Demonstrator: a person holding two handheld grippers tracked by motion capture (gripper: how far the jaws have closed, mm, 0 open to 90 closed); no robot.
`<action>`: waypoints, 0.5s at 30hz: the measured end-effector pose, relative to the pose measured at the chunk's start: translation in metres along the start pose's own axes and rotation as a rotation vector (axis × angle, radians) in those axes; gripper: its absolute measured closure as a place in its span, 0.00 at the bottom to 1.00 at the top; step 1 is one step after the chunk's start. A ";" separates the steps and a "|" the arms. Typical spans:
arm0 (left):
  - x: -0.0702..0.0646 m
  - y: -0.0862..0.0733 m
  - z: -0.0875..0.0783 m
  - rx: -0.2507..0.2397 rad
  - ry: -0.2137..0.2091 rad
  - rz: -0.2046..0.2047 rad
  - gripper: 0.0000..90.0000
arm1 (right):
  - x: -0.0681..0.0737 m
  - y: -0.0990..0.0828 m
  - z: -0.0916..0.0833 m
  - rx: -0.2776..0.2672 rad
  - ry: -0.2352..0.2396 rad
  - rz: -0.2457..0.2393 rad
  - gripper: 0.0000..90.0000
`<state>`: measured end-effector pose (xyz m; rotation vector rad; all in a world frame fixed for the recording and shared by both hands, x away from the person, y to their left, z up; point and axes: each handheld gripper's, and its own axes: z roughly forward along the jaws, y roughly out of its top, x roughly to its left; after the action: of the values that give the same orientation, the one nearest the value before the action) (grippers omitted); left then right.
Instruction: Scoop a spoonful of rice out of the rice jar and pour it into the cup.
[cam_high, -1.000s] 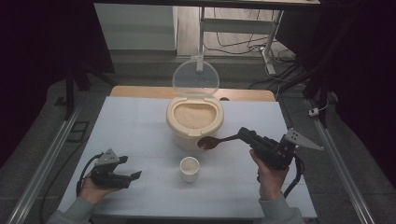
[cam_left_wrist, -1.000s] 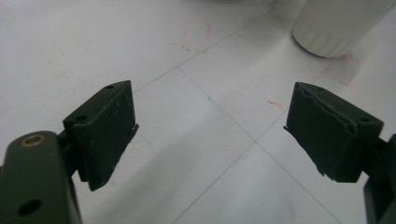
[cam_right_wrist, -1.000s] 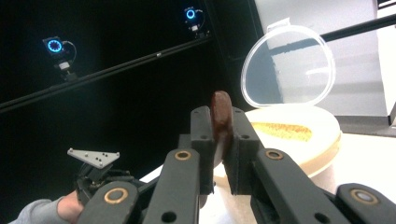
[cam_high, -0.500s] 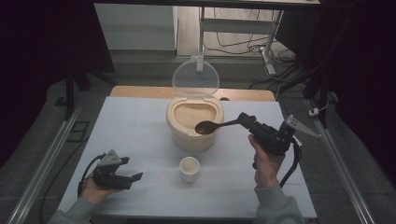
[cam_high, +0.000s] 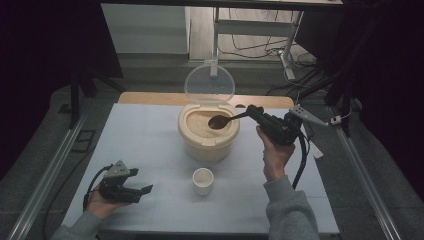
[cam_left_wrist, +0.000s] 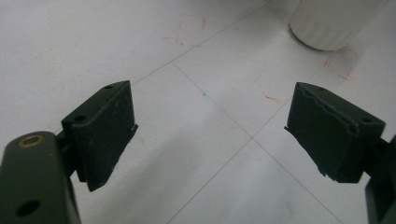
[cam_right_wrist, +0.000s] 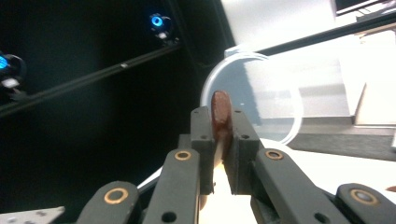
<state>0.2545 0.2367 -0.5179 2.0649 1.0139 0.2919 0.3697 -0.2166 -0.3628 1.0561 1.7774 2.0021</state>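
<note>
Spoon (cam_high: 223, 120) is one, brown, clamped by its handle between the jaws of the right gripper (cam_high: 254, 112). Its bowl hangs over the open rice bin (cam_high: 208, 137), above the rice, and I cannot tell if it touches the grains. In the right gripper view the spoon (cam_right_wrist: 221, 112) stands edge-on between the two closed pads (cam_right_wrist: 201, 135), with the round clear lid (cam_right_wrist: 280, 93) behind it. There is one bin, cream-coloured, with that one lid (cam_high: 209, 83) raised upright at its far side. One small white cup (cam_high: 202, 180) stands on the table (cam_high: 145, 145) just in front of the bin. The left gripper (cam_high: 142, 190) rests low near the table's front left corner, well apart from the cup. Its two jaws stand wide apart with nothing between them; the cup (cam_left_wrist: 334, 23) is beyond them.
</note>
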 end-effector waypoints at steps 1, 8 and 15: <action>0.000 0.000 0.000 0.002 0.000 0.000 0.17 | -0.001 0.001 0.002 0.001 -0.013 0.000 0.92; -0.002 0.001 0.001 0.007 0.000 0.006 0.17 | -0.003 0.008 0.017 0.041 -0.127 -0.082 0.92; -0.002 0.000 0.001 0.010 0.000 0.008 0.18 | 0.005 0.006 0.028 0.092 -0.211 -0.211 0.92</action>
<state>0.2544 0.2346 -0.5184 2.0782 1.0095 0.2916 0.3866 -0.1934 -0.3563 1.0174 1.7996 1.6364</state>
